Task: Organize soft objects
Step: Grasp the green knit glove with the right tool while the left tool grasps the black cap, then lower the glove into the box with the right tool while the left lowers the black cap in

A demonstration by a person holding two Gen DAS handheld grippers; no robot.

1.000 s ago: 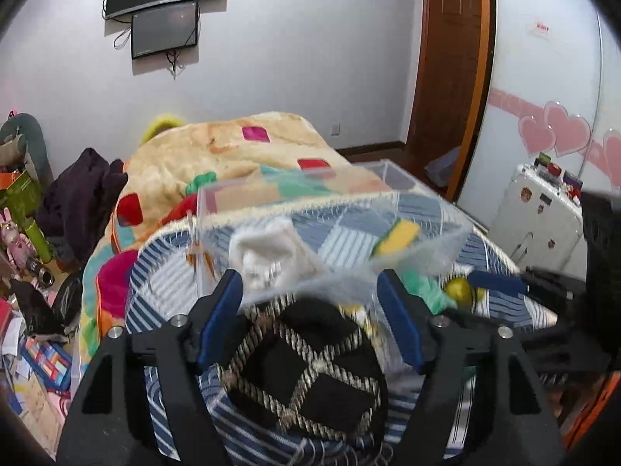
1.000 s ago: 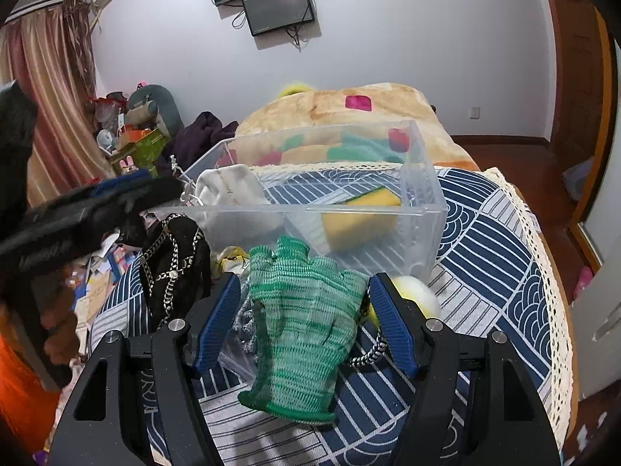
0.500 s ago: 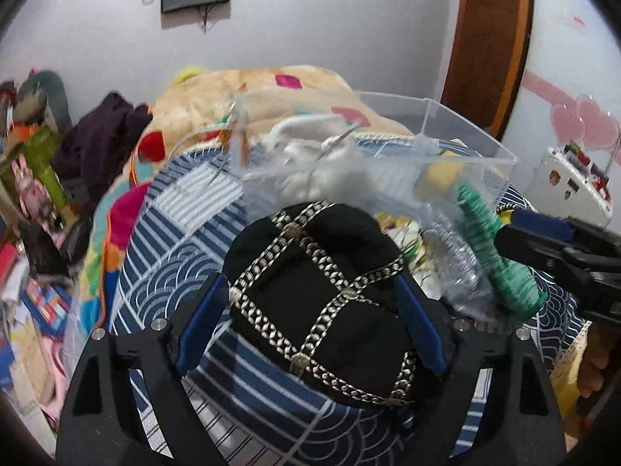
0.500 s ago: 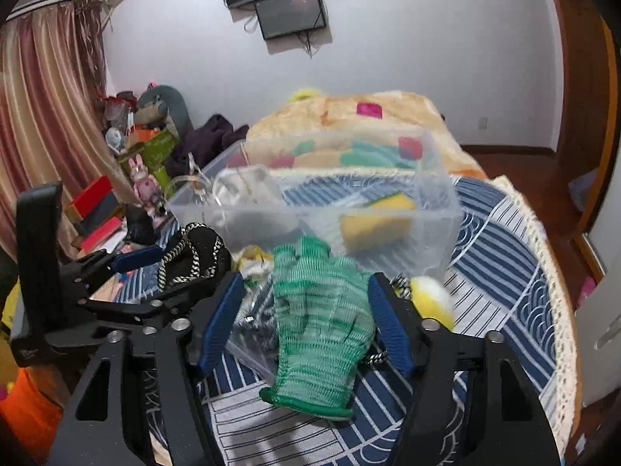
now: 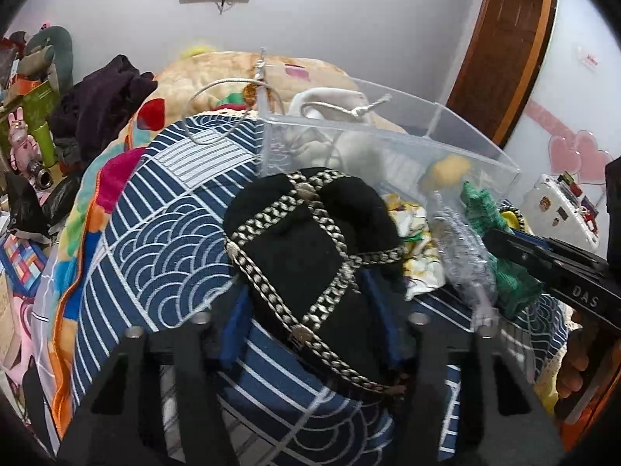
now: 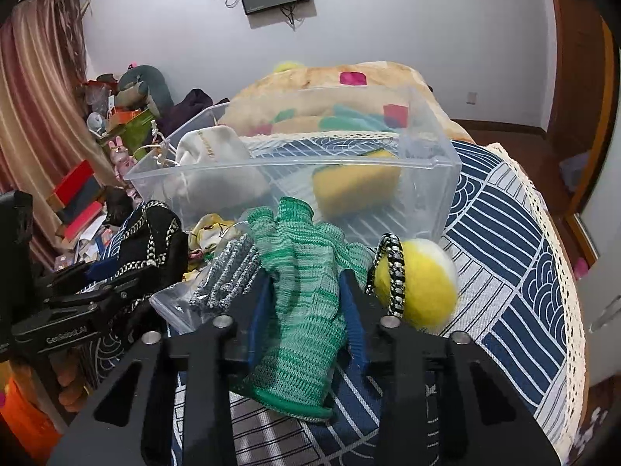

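Your left gripper [image 5: 306,306] has its jaws closed around the black hat [image 5: 310,248], the one crossed with silver chain trim; the blue pads press into its sides. In the right wrist view the same hat [image 6: 149,240] sits at the left, held between those jaws just in front of the clear plastic bin [image 6: 446,178].

Your right gripper [image 6: 306,310] is clamped on the green knit glove [image 6: 299,272], its jaws pinching the glove at the wrist part while the fingers of the glove point toward the bin. The glove's cuff hangs down toward you, over the blue patterned cloth [image 6: 504,240] that covers the bed.

Inside the bin lie a cream drawstring pouch [image 6: 209,151] at its left end and a yellow sponge [image 6: 357,190] toward its right end. From the left wrist view the pouch [image 5: 341,124] fills the near corner of the bin [image 5: 485,147], with its cord looping out over the rim.

Just beside the glove on its right rests a yellow and white ball [image 6: 423,279] with a black-and-white braided cord [image 6: 392,272] across it. On the glove's left lies a grey knit piece in a clear bag [image 6: 221,275], and behind that a yellow printed cloth [image 6: 209,229], touching the front wall of the bin.
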